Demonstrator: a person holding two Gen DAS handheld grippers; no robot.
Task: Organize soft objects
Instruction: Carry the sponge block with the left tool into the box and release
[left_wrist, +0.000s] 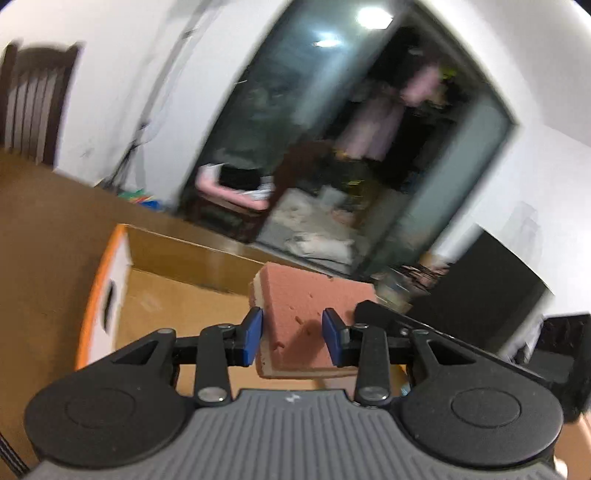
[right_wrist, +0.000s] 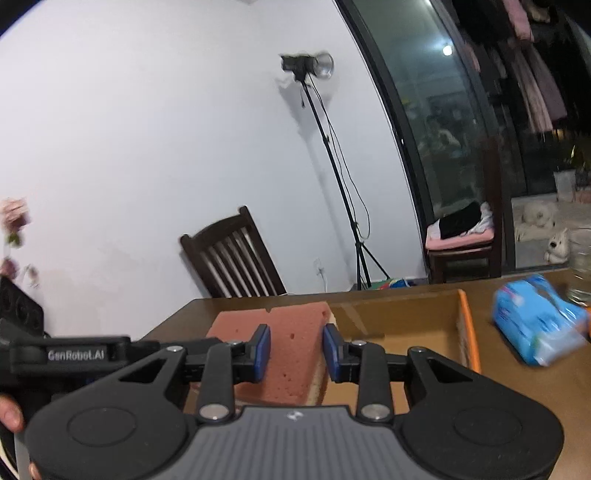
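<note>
Sponge (left_wrist: 306, 317) sits between the blue pads of both grippers, a pink block with a pale layer under it. The left gripper (left_wrist: 291, 338) has its fingers on both sides of it, pinching it as far as I can judge, and the right gripper (right_wrist: 297, 352) does the same from the other end; the pads seem to touch the sponge, though the blur makes this not fully sure. The sponge hangs over the cardboard box (left_wrist: 177, 291) with the orange rim, which lies just below and ahead of the grippers on the brown table (right_wrist: 524, 391).

I judge the task is at an early or middle stage: the box floor that I can see looks bare, and the sponge is not yet put down. To the right of the right gripper, a blue soft pack (right_wrist: 535, 325) waits on the table outside the box.

On the black body of the other gripper one can read "GenRobot.AI" (right_wrist: 75, 355). The print on the blue pack is too blurred to read.
</note>
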